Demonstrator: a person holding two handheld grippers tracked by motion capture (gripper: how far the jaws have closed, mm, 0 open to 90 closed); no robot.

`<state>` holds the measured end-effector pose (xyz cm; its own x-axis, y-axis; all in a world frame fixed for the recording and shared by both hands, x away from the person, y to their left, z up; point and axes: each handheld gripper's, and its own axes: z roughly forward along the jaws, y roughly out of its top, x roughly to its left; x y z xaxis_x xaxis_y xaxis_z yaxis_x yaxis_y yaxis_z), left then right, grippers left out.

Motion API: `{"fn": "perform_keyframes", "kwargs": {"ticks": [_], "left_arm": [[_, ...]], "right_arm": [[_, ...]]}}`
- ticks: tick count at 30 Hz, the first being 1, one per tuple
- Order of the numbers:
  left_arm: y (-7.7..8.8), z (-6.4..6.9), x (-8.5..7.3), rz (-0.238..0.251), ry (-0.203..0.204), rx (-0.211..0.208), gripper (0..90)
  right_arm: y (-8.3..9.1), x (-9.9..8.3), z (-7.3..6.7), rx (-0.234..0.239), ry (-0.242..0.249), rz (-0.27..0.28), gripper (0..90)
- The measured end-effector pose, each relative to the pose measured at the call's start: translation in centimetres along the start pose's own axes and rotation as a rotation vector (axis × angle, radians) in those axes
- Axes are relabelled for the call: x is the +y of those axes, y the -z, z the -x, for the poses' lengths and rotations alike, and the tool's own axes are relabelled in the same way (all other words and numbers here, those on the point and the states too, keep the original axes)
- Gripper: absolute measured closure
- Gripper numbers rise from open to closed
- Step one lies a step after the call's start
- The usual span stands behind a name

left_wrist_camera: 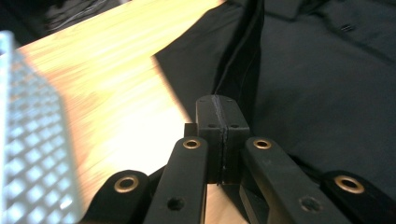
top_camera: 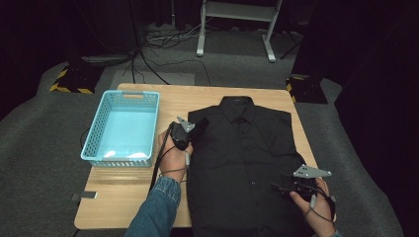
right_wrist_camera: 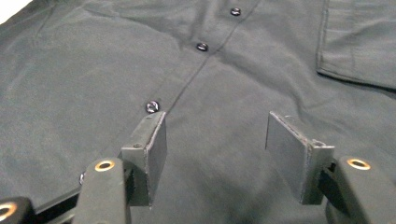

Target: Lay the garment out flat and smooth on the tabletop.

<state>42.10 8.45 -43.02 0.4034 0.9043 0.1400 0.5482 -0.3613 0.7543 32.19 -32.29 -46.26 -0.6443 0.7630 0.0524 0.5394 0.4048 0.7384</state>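
Black shirt (top_camera: 247,163), collar away from person

Blue basket (top_camera: 93,140) on wood table (top_camera: 128,190), left side; cables on floor (top_camera: 163,34).

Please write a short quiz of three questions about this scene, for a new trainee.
1. True or false: the left gripper is shut on a fold of the black shirt.
2. The blue basket stands: A) on the shirt; B) on the wooden table, to the left of the shirt; C) on the floor.
3. Fill in: the jaws of the right gripper are ____ above the shirt's button line.

Key: 1 true; 2 B; 3 open.
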Motion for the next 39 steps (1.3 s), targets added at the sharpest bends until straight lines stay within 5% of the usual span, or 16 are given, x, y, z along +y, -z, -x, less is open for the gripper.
{"fn": "perform_keyframes", "kwargs": {"ticks": [7,8,10,12,20,28,34,39], "left_arm": [[1.2,-1.2,-2.6,-0.081,0.077,0.094,86.2],[1.5,-1.3,-2.9,-0.077,0.095,0.1,81.8],[1.9,-1.5,-3.4,-0.065,0.112,0.123,59.0],[2.3,-1.5,-3.6,-0.046,0.116,0.11,48.7],[2.5,0.4,-3.8,-0.024,0.085,0.041,40.6],[1.7,3.2,-5.0,-0.061,0.032,-0.051,38.4],[2.3,4.0,-6.5,-0.071,0.021,-0.095,38.2],[2.5,4.3,-8.3,-0.135,0.001,-0.124,36.7]], "right_arm": [[-1.0,1.0,-0.6,0.026,0.025,-0.001,38.5],[-1.1,1.1,-0.6,0.03,0.026,-0.002,38.4],[-1.4,1.3,-0.6,0.035,0.03,-0.004,38.3],[-1.6,1.5,-0.6,0.036,0.032,-0.006,38.3],[-1.8,1.8,-0.8,0.029,0.038,-0.009,37.8],[-1.5,1.9,-0.1,0.013,0.028,0.0,37.8],[-1.2,2.3,0.4,-0.009,0.039,-0.003,37.8],[-1.1,2.9,1.2,-0.04,0.054,-0.015,37.9]]}}
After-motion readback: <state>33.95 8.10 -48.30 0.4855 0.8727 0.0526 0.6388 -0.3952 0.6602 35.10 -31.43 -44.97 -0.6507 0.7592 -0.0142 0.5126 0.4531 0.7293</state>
